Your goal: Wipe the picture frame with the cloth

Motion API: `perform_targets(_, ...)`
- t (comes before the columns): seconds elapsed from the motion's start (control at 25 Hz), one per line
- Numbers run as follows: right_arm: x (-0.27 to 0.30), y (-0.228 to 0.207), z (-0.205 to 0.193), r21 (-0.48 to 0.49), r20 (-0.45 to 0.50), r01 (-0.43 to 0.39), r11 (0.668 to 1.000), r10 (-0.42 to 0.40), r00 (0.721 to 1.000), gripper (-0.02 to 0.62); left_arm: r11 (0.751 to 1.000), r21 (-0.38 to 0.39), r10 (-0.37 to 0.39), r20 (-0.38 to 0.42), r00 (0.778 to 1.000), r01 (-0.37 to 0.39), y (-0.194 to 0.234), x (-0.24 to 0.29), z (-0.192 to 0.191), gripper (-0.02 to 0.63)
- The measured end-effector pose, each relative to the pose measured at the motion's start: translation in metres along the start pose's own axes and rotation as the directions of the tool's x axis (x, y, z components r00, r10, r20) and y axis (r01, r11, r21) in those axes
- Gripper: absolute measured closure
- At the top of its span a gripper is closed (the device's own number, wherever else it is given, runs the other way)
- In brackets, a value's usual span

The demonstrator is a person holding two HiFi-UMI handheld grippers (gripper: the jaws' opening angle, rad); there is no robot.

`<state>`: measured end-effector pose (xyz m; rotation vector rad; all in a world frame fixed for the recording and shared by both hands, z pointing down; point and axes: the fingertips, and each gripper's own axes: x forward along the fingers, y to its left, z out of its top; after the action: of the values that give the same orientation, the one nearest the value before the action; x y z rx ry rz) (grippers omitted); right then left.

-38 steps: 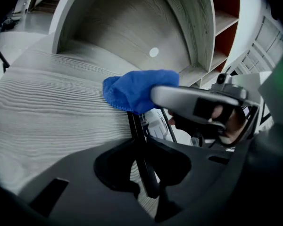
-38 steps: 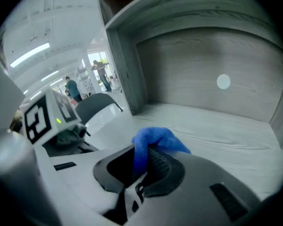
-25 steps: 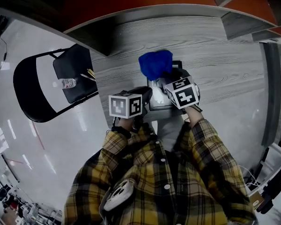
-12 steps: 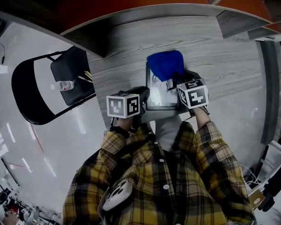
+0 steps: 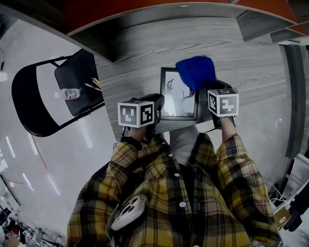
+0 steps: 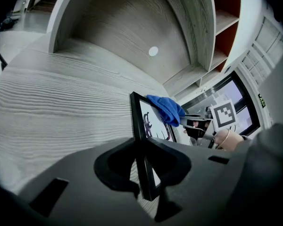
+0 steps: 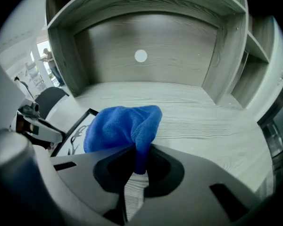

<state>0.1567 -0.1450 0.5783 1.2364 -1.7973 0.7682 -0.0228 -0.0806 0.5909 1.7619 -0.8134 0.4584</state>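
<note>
1. Picture frame (image 5: 176, 98) is at centre of the head view, on the grey wood-grain desk (image 5: 139, 40) near its front edge, directly ahead of the person; black border, white picture with dark antler-like drawing
2. Blue cloth (image 5: 195, 72) covers the frame's upper right corner in the head view; in the left gripper view the cloth (image 6: 165, 108) sits on the far end of the frame (image 6: 137, 121)
3. Right gripper (image 5: 205, 89) is at the frame's right side; in its own view the right gripper (image 7: 137, 166) has its jaws pinched on a fold of the cloth (image 7: 118, 126), with the rest bunched above them and the frame (image 7: 75, 138) at lower left
4. Left gripper (image 5: 157, 106) is at the frame's left edge; in its own view the left gripper (image 6: 144, 168) has its jaws clamped on the frame's edge, frame seen edge-on
5. Desk sits in an alcove with shelving to the right
6. Black folding chair (image 5: 41, 94) stands on the floor at left of the head view, small items on its seat
7. Person's plaid shirt (image 5: 180, 194) fills the bottom of the head view
</note>
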Motion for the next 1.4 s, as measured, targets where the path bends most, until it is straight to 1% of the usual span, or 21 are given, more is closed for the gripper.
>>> perform_targets(0.08,-0.013,0.009,0.007,0.025,0.039,-0.039,0.999,0.038,0.999,0.554,1.000,-0.001,-0.001,-0.003,1.000,0.001,0.000,0.000,0.000,0.529)
perform_targets(0.16,-0.030,0.029,0.021,0.038,0.100,-0.108,0.993,0.104,0.990,0.554,1.000,-0.004,-0.002,-0.005,1.000,0.002,0.001,0.000,-0.001,0.529)
perform_targets(0.2,-0.039,0.041,0.031,0.042,0.136,-0.152,0.988,0.145,0.980,0.554,1.000,-0.005,-0.003,-0.005,1.000,0.003,0.001,0.000,-0.001,0.529)
perform_targets(0.28,-0.058,0.070,0.052,0.045,0.209,-0.242,0.969,0.228,0.951,0.554,1.000,-0.006,-0.004,-0.007,1.000,0.004,0.001,0.001,-0.001,0.529)
perform_targets(0.4,-0.083,0.115,0.078,0.039,0.295,-0.378,0.925,0.351,0.889,0.554,1.000,-0.007,-0.005,-0.008,1.000,0.005,0.000,0.002,-0.001,0.529)
perform_targets(0.44,-0.087,0.130,0.082,0.041,0.308,-0.424,0.905,0.392,0.867,0.554,1.000,-0.006,-0.005,-0.008,1.000,0.005,0.000,0.001,-0.001,0.529)
perform_targets(0.48,-0.087,0.142,0.081,0.044,0.306,-0.461,0.886,0.427,0.851,0.554,1.000,-0.006,-0.005,-0.008,1.000,0.005,0.000,0.001,-0.002,0.529)
perform_targets(0.52,-0.083,0.153,0.076,0.046,0.287,-0.484,0.874,0.453,0.844,0.554,1.000,-0.006,-0.006,-0.009,1.000,0.006,0.000,0.001,-0.002,0.529)
perform_targets(0.56,-0.074,0.161,0.067,0.048,0.252,-0.493,0.869,0.467,0.847,0.554,1.000,-0.006,-0.006,-0.009,1.000,0.006,-0.001,0.000,-0.002,0.529)
perform_targets(0.6,-0.062,0.166,0.055,0.049,0.206,-0.489,0.871,0.470,0.858,0.554,1.000,-0.006,-0.006,-0.009,1.000,0.006,-0.001,0.000,-0.002,0.529)
perform_targets(0.72,-0.023,0.166,0.014,0.029,0.056,-0.428,0.903,0.426,0.903,0.554,1.000,-0.006,-0.008,-0.011,1.000,0.008,-0.001,0.000,-0.001,0.529)
perform_targets(0.8,-0.003,0.161,-0.007,0.006,-0.009,-0.384,0.923,0.384,0.923,0.554,1.000,-0.007,-0.009,-0.012,1.000,0.009,-0.001,0.001,-0.001,0.529)
perform_targets(0.88,0.007,0.156,-0.016,-0.002,-0.030,-0.364,0.931,0.364,0.931,0.554,1.000,-0.007,-0.010,-0.011,1.000,0.010,0.000,0.001,0.000,0.529)
perform_targets(0.96,0.007,0.153,-0.017,-0.005,-0.036,-0.352,0.936,0.352,0.935,0.554,1.000,-0.008,-0.011,-0.011,1.000,0.011,0.000,0.002,0.000,0.529)
perform_targets(1.12,0.004,0.143,-0.020,-0.044,-0.068,-0.306,0.951,0.303,0.951,0.554,1.000,-0.011,-0.009,-0.008,1.000,0.009,0.000,0.001,0.000,0.529)
perform_targets(1.28,0.000,0.127,-0.027,-0.021,-0.086,-0.274,0.962,0.271,0.959,0.554,1.000,-0.011,-0.008,-0.007,1.000,0.007,0.001,0.000,-0.001,0.529)
perform_targets(1.4,-0.007,0.108,-0.034,-0.026,-0.105,-0.226,0.974,0.222,0.969,0.554,1.000,-0.010,-0.006,-0.005,1.000,0.006,0.002,0.000,0.000,0.529)
